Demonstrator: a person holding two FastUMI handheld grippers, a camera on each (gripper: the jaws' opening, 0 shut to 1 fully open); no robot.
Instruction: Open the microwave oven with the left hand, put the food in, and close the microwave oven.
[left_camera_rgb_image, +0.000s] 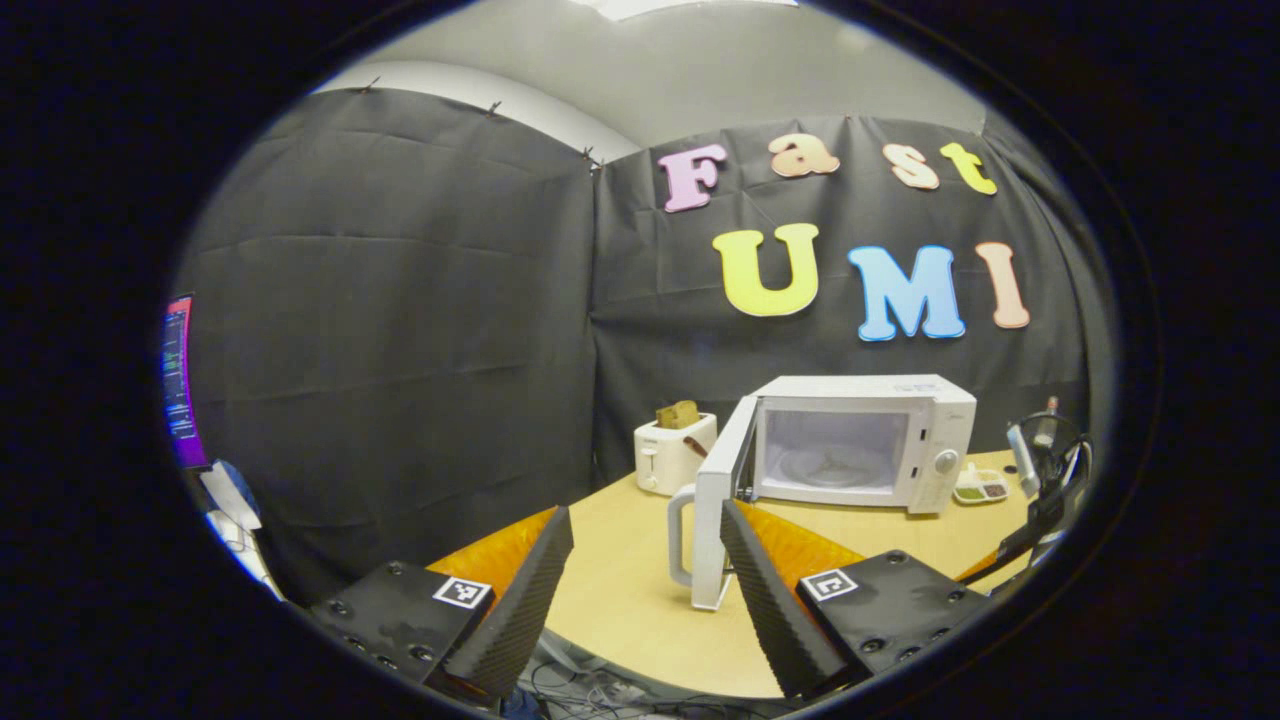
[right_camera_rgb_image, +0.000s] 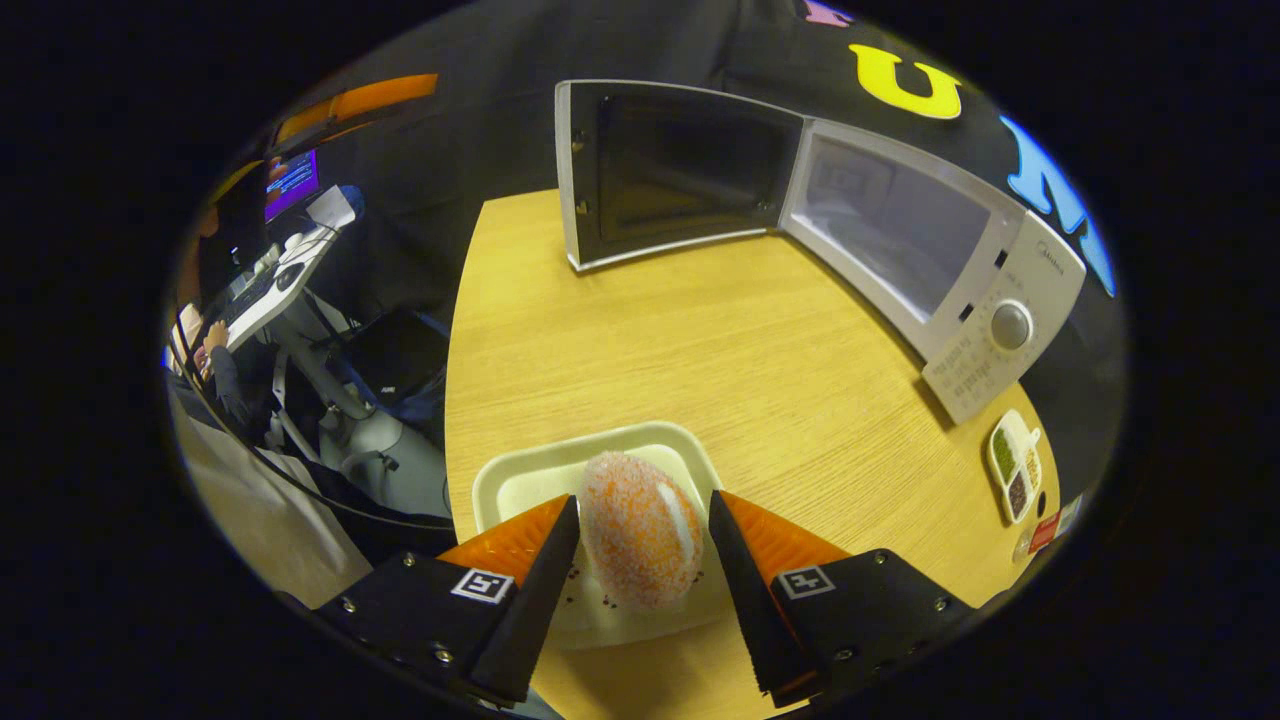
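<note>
The white microwave (left_camera_rgb_image: 935, 440) stands at the back of the wooden table (left_camera_rgb_image: 620, 590) with its door (left_camera_rgb_image: 718, 490) swung wide open to the left, and a glass plate lies in the lit cavity. My left gripper (left_camera_rgb_image: 647, 510) hangs open before the door, holding nothing. In the right gripper view the open door (right_camera_rgb_image: 680, 170) and the microwave (right_camera_rgb_image: 1000, 300) lie ahead. The food, an orange sugar-coated bun (right_camera_rgb_image: 640, 545), sits on a cream tray (right_camera_rgb_image: 520, 480) at the table's near edge. My right gripper (right_camera_rgb_image: 643, 497) is open, one finger at each side of the bun with slight gaps.
A white toaster (left_camera_rgb_image: 672, 455) with bread in it stands left of the microwave. A small divided dish (right_camera_rgb_image: 1015, 468) lies to the right of the microwave near the table's edge. A person sits at a desk with a screen (right_camera_rgb_image: 290, 185) beyond the table's left side.
</note>
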